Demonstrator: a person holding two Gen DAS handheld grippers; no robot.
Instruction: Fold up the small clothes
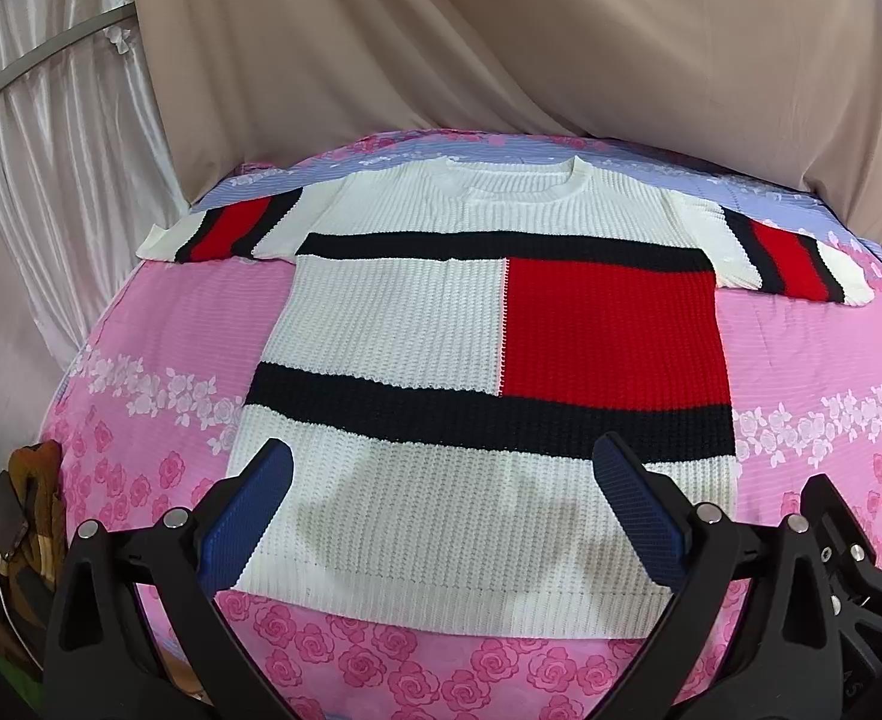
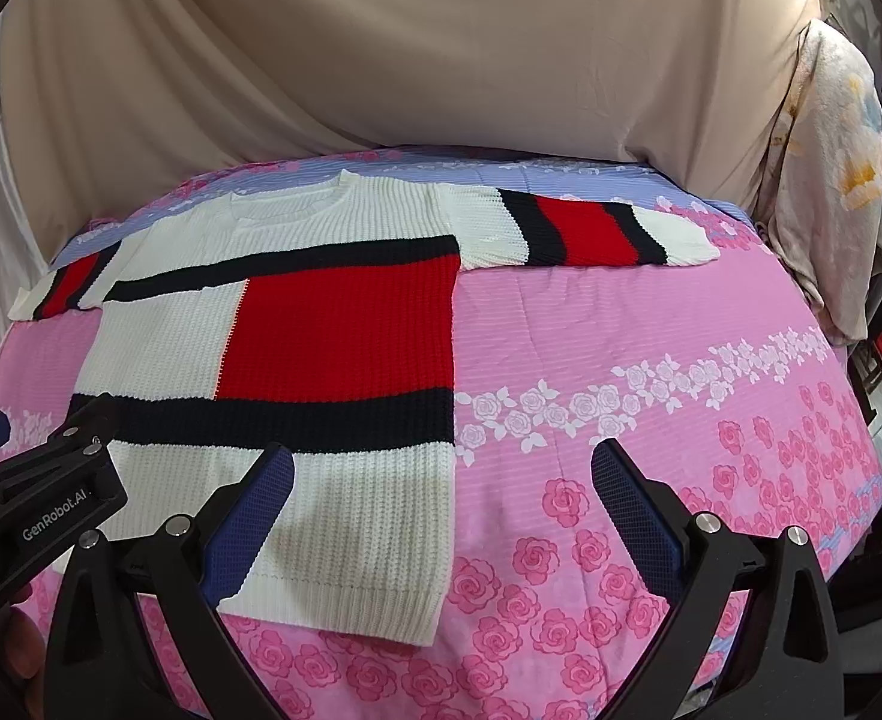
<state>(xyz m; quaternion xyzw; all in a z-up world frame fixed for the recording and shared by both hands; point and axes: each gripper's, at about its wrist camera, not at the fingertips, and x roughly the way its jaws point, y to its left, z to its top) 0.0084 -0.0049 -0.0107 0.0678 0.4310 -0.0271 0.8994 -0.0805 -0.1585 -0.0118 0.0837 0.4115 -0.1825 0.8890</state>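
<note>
A white knit sweater (image 1: pixel 441 516) with black bands, a red block and striped short sleeves lies flat on the pink floral bedspread (image 1: pixel 159 324), collar at the far side. My left gripper (image 1: pixel 444 444) hovers open over the lower hem, its blue pads (image 1: pixel 249 516) spread wide with nothing between them. In the right wrist view the sweater (image 2: pixel 333 324) fills the left half. My right gripper (image 2: pixel 441 450) hangs open above the sweater's lower right edge, one pad over the knit and the other pad (image 2: pixel 633 510) over bare bedspread (image 2: pixel 651 312). The left gripper's black frame (image 2: pixel 39 480) shows at the left.
A beige drape (image 1: pixel 501 48) hangs behind the bed and a white satin curtain (image 1: pixel 51 150) on the left. A heap with a phone and charger cable (image 1: pixel 3 534) sits by the bed's left edge. A pale floral blanket (image 2: pixel 831 180) hangs at the right.
</note>
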